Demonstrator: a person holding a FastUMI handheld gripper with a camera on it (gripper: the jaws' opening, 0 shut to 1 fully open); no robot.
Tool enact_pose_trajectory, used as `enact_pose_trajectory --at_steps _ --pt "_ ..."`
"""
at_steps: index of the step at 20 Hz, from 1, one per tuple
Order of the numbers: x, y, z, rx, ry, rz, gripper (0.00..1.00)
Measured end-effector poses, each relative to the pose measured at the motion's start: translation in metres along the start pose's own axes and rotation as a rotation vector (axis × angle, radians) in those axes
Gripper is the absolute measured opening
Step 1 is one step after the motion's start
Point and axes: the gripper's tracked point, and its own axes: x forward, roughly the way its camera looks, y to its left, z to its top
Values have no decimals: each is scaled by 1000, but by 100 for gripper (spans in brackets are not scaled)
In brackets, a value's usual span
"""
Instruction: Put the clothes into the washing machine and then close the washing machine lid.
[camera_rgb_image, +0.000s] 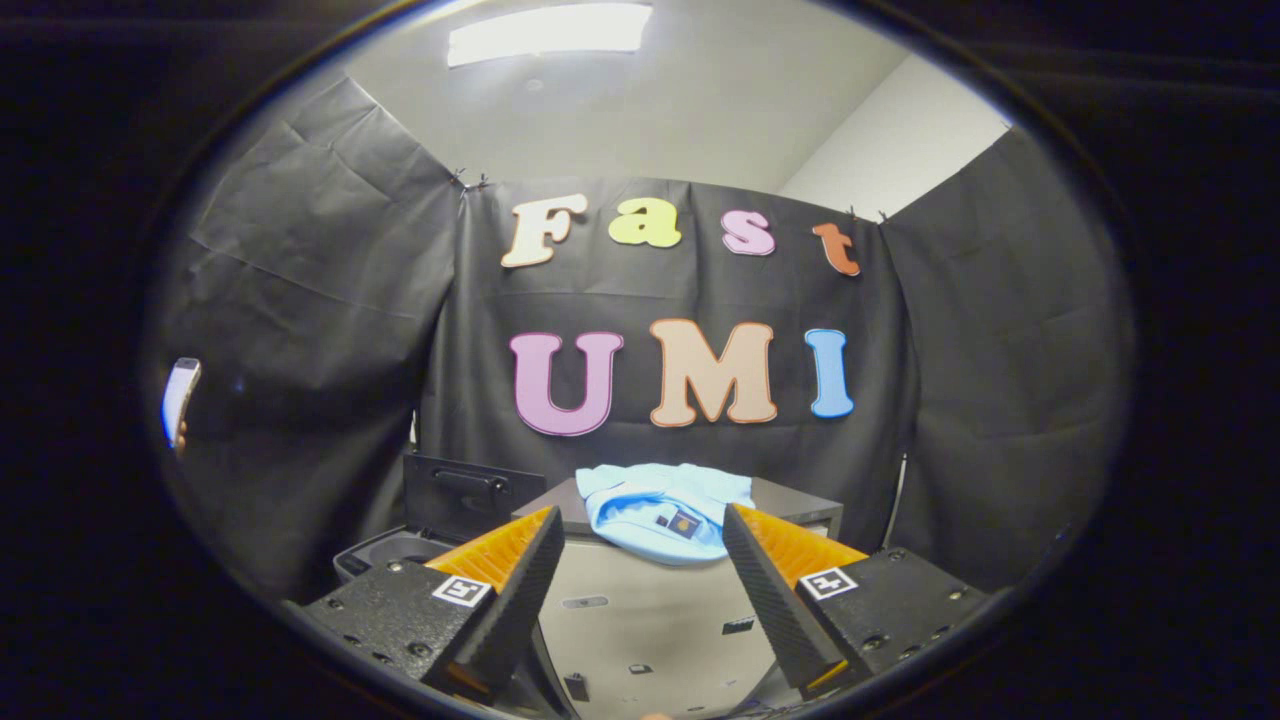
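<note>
A folded light-blue garment (662, 510) lies on top of a dark box-shaped unit (800, 502), hanging a little over its front edge. It sits beyond my gripper (642, 525), seen through the gap between the two fingertips. The gripper is open, its fingers spread wide with nothing between them. To the left of the garment, a washing machine's dark lid (470, 495) stands raised, and below it the grey rim of the tub opening (385, 555) shows behind my left finger.
A pale front panel (650, 620) of the unit drops below the garment, between my fingers. Black cloth walls close the booth on the left, back and right. A person's hand holds a phone (180, 400) at the far left.
</note>
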Motion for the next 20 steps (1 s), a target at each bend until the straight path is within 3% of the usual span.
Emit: enact_pose_trajectory --at_steps 13,20 --pt "6 5 -1 -18 4 9 96" --pt "54 8 13 -26 25 34 97"
